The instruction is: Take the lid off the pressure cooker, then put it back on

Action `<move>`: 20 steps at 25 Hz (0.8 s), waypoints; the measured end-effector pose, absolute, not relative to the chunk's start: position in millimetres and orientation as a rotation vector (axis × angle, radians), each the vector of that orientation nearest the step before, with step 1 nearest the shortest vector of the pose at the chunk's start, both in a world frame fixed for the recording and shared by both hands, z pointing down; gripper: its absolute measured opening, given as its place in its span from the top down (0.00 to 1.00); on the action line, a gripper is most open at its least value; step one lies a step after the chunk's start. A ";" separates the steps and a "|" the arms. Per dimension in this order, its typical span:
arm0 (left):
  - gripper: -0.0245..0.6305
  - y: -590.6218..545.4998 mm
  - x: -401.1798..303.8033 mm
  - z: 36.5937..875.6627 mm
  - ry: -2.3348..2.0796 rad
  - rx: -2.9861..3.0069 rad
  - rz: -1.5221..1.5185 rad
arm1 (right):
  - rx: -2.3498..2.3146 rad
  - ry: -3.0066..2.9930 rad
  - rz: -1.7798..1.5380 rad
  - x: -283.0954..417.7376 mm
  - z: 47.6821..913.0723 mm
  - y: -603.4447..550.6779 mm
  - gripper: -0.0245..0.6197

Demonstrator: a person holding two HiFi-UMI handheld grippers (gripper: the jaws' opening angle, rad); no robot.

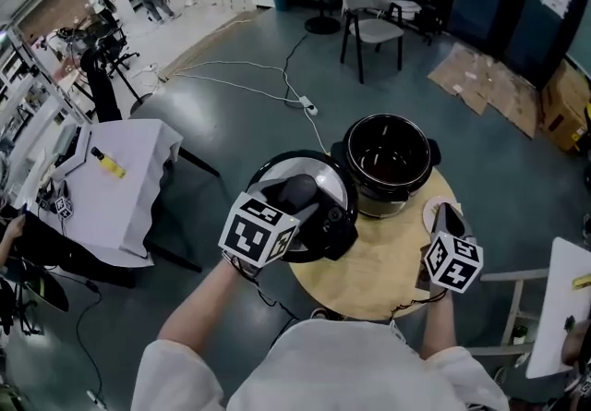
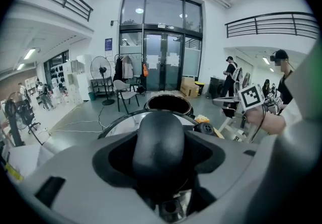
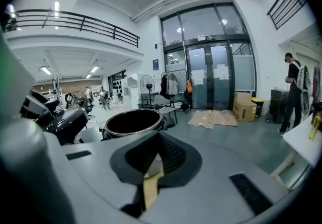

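- My left gripper (image 1: 297, 199) grips the lid (image 1: 323, 171) by its black handle (image 2: 161, 142), jaws part open around it, raised just left of the open pressure cooker (image 1: 427, 152)
- The handle hides the jaw tips; my marker cube (image 1: 259, 230) covers the lid's near edge
- My right gripper (image 1: 447, 213), jaws together and empty, hovers over the round table (image 1: 369, 282)

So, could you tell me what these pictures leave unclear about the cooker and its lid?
Lid underside: faces down in head view; left gripper view shows only its top.
Pot floor: too dark in head view; right gripper view catches only the rim.
White item by right gripper: partly covered, head view.
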State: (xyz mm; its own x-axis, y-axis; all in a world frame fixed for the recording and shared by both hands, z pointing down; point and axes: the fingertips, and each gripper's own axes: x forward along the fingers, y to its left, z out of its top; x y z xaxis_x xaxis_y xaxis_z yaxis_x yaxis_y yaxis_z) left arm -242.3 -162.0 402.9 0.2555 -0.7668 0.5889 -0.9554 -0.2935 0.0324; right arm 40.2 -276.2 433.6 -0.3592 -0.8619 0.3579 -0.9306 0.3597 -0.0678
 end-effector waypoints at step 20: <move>0.55 -267.4 -183.4 348.5 -1.290 2.420 0.800 | 1.796 -2.257 0.446 119.1 444.9 -282.7 0.96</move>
State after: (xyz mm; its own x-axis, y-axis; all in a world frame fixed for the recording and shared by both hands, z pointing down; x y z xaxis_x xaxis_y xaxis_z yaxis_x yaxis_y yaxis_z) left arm -183.4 -267.4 348.5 0.4470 -0.6707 0.5919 -0.8284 -0.5601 -0.0091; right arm 119.1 -282.7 444.9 -0.2273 -0.9060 0.3571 -0.9737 0.2060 -0.0972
